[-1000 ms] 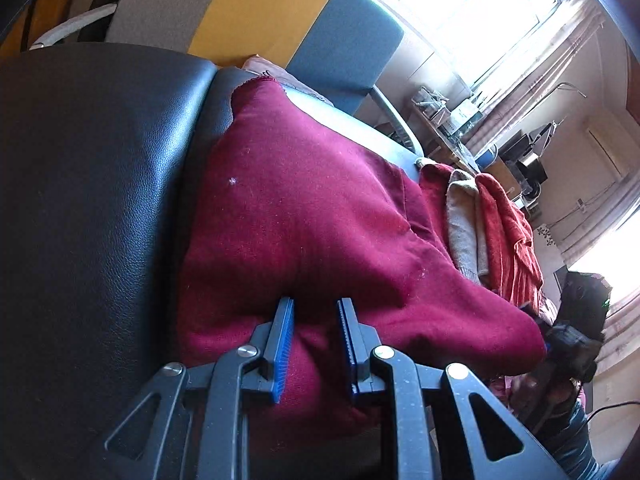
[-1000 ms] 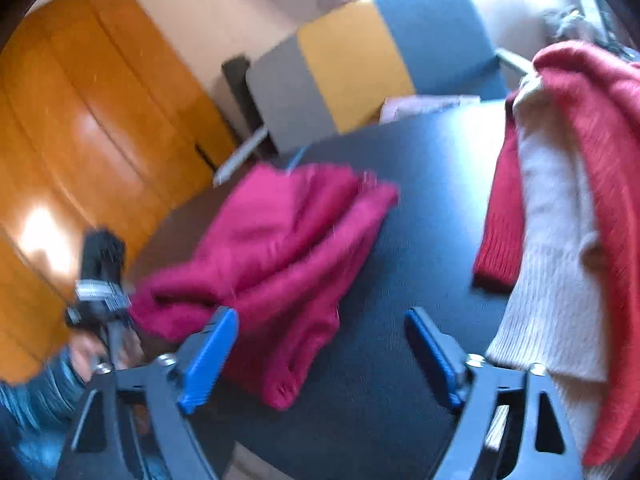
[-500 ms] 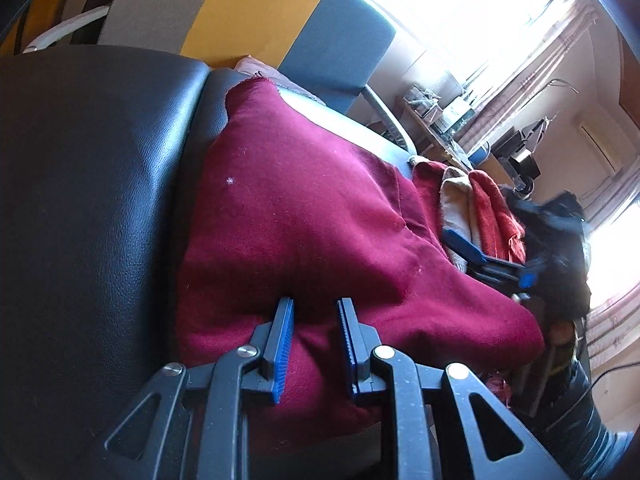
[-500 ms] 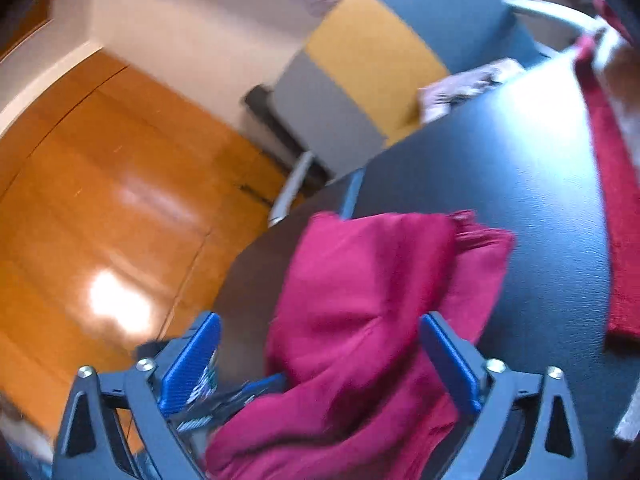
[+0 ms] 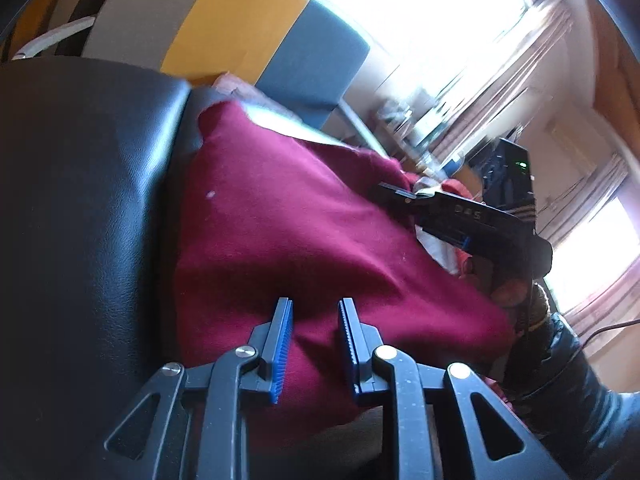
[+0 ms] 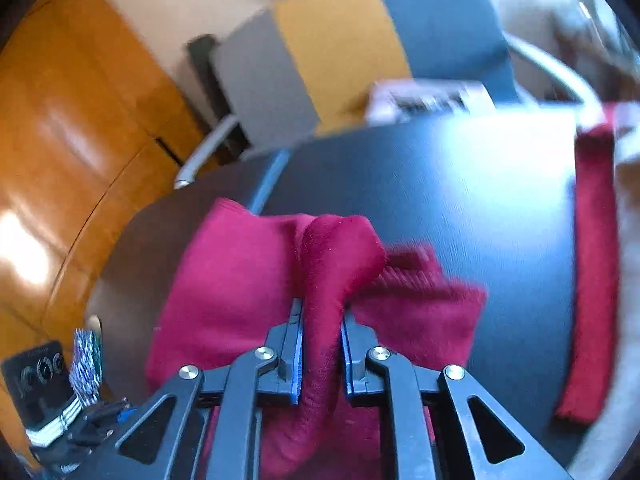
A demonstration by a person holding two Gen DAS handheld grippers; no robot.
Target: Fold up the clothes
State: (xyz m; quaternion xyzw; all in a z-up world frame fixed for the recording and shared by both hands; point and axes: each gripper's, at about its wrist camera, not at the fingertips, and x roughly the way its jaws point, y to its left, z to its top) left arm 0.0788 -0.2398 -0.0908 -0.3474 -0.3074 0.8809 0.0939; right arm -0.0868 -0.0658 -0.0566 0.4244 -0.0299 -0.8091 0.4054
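Observation:
A maroon garment (image 5: 280,220) lies bunched on the black table (image 5: 80,200). My left gripper (image 5: 314,320) sits at its near edge. Fabric fills the gap between the blue pads, and the jaws are opening. In the right wrist view, my right gripper (image 6: 322,320) is closing on a raised fold of the same maroon garment (image 6: 224,280), with the cloth pinched between its pads. The left wrist view shows the right gripper (image 5: 394,194) at the garment's far right edge, held by a hand in a dark sleeve (image 5: 560,360).
A stack of red and cream knitwear (image 6: 592,260) lies at the right of the table (image 6: 460,184). A chair with a grey, yellow and blue back (image 6: 340,40) stands behind the table. Orange wooden panelling (image 6: 60,120) is on the left.
My right gripper travelled left from beside the knitwear stack to the maroon garment and went from wide open to shut on a fold. The left gripper stayed at the near edge.

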